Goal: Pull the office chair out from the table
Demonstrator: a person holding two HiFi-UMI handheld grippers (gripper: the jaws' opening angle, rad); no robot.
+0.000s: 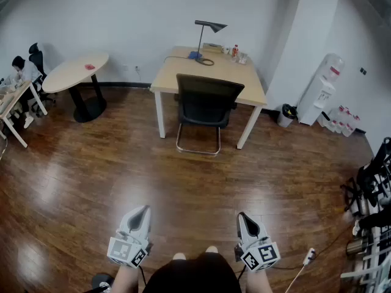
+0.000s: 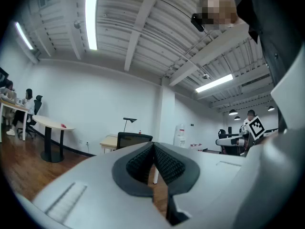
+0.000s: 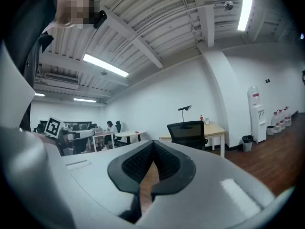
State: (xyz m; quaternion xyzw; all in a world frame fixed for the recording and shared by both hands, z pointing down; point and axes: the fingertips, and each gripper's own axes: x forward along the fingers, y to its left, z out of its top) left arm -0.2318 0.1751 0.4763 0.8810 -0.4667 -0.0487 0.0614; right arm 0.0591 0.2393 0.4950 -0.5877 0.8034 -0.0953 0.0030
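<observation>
The office chair (image 1: 206,101) stands at the near side of the counter (image 1: 183,72). It is pushed in, with its black back facing away from the counter and out into the room. Its shiny metal foot rests on the wood floor (image 1: 183,188) in front of the counter.

The left tool (image 1: 143,212) and the right tool (image 1: 243,216) are both well away from the counter, far from the chair. They do not touch it. They sit side by side and point toward the counter. The chair is straight ahead, between the two lines they point along.

The left tool (image 2: 153,149) has its jaws pressed together, with nothing between them. The chair (image 2: 133,140) shows small and far off past its tip. The right tool (image 3: 152,147) is also pressed together and holds nothing. The chair (image 3: 187,132) shows just to the right of its tip, far away.

There are two tools. There is one chair at the counter. On the counter stands one black lamp (image 1: 208,32) at the far edge. To the left of the counter is one round table (image 1: 76,72). To the right of the counter is one water cooler (image 1: 324,90) and one small bin (image 1: 285,116).
</observation>
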